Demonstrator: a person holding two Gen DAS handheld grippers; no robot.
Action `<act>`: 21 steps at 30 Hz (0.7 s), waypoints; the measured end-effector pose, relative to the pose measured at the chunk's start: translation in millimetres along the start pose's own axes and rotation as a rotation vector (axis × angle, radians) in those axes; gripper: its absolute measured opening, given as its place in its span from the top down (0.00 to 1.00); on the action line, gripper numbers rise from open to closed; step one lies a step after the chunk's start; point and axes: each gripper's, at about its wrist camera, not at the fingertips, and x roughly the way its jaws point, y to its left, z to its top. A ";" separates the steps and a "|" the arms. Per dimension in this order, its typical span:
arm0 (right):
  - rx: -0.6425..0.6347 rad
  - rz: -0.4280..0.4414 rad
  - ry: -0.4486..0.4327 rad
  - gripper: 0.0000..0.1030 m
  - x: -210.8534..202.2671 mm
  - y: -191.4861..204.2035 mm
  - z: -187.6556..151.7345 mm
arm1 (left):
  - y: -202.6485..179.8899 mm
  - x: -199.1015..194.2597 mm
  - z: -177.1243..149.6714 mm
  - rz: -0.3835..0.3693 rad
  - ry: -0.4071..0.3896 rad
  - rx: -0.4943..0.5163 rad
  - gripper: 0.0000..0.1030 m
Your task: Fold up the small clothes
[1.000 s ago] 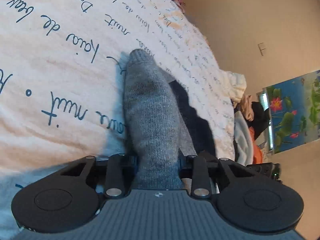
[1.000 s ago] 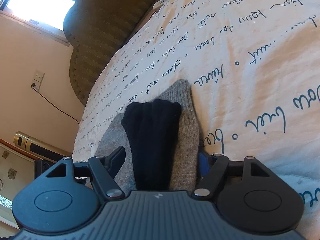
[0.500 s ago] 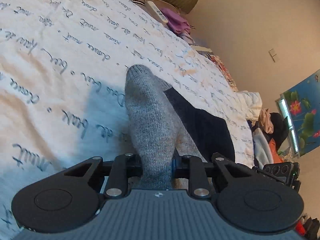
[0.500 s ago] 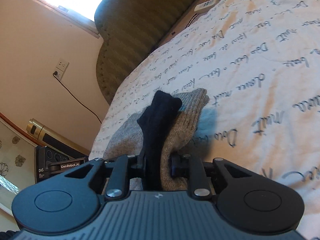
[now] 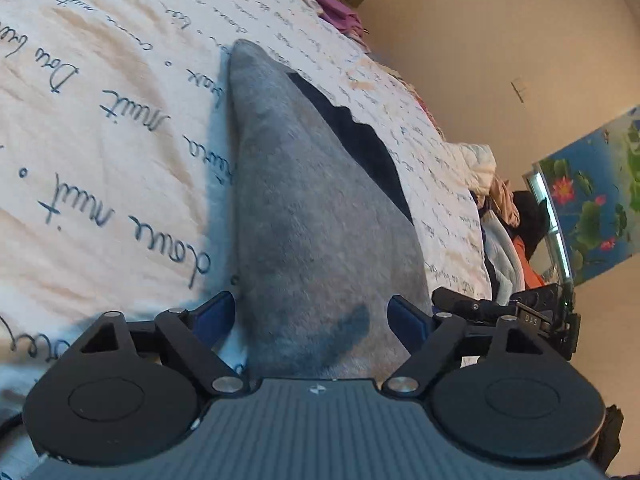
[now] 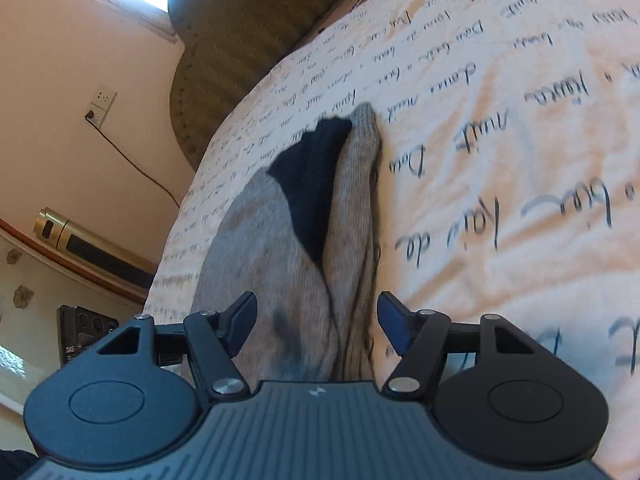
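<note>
Both jaws apart: left gripper (image 5: pixel 312 314) and right gripper (image 6: pixel 316 320) straddle the grey sock (image 5: pixel 316 216) lying on the bedspread (image 5: pixel 100 128). Soft, light, floppy; pinch it near the cuff.

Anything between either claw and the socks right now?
Nothing visible. The grey sock lies straight between the open left claw, with the black sock along its far edge. The right claw is open around the same pile on the bedsheet.
</note>
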 end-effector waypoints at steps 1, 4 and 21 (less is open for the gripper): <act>0.004 0.002 0.029 0.37 4.0 0.2 -6.1 | -2.6 4.2 -2.6 -0.002 0.010 0.010 0.21; -0.010 0.019 0.050 0.57 17.5 4.8 -13.6 | -7.4 15.1 1.8 0.055 0.031 0.030 0.70; -0.049 -0.071 -0.067 0.63 -6.2 30.5 -6.2 | -59.2 -48.3 -0.8 0.266 -0.171 0.390 0.42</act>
